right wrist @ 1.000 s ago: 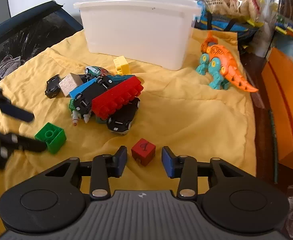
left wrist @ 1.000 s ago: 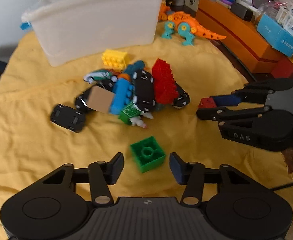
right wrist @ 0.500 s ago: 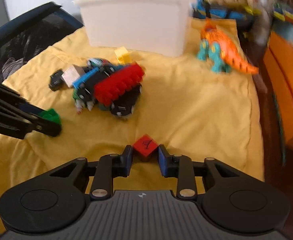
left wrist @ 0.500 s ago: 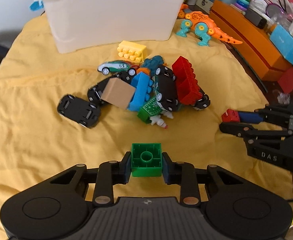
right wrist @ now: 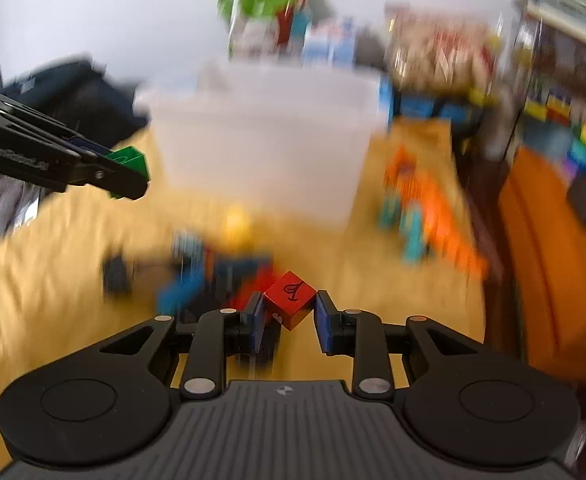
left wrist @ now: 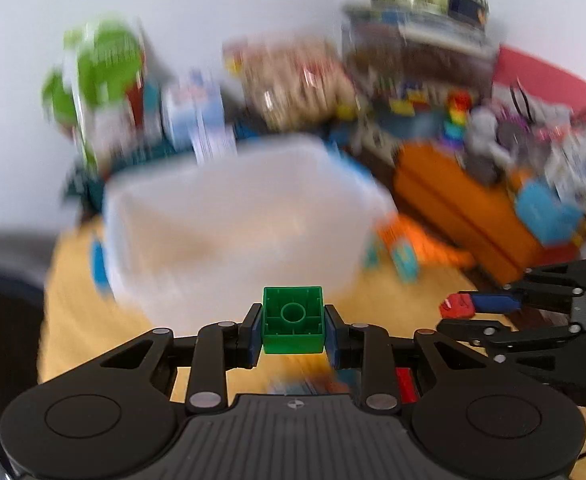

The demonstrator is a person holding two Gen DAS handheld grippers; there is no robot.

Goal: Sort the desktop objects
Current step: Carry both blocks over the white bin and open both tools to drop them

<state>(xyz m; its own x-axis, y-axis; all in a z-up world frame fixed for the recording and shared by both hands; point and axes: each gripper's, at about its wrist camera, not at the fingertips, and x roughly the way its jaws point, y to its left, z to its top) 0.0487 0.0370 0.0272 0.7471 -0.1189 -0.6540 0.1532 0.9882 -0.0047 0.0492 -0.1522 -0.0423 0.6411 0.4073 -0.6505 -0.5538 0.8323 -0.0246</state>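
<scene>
Now carry both over the white bin [left wrist: 233,232]: left hand-held gripper [left wrist: 293,326] clamps the green brick [left wrist: 293,320], right hand-held gripper [right wrist: 289,314] pinches the red cube [right wrist: 291,300] cornerwise, so go gently.

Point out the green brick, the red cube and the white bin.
green brick [left wrist: 292,320], left wrist view, on its hollow underside.
red cube [right wrist: 291,299], right wrist view, on the face with the black mark.
white bin [right wrist: 261,148], right wrist view, on its front wall.
</scene>
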